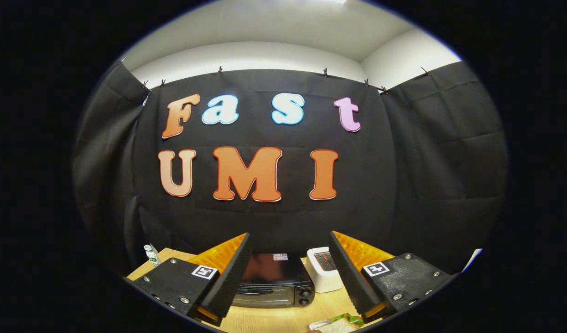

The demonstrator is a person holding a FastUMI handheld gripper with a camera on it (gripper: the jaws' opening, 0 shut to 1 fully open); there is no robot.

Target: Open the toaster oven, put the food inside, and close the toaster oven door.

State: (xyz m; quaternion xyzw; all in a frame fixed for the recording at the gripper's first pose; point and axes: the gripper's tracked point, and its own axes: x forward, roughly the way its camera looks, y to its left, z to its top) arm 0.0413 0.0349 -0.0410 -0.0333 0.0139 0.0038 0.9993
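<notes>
A black toaster oven (276, 281) stands on the wooden table (283, 317) with its door closed and two knobs at its right side. It sits beyond and below my fingers, framed in the gap between them. My gripper (290, 268) is open and holds nothing, raised well above the table. A sandwich-like piece of food (339, 323) with a green leaf lies on the table nearest me, under the right finger (352, 277). Part of the oven's left side is hidden behind the left finger (228, 277).
A white pop-up toaster (323, 270) stands just right of the oven. A small white bottle with a green label (152, 255) sits at the table's far left corner. The black cloth wall runs close behind the table.
</notes>
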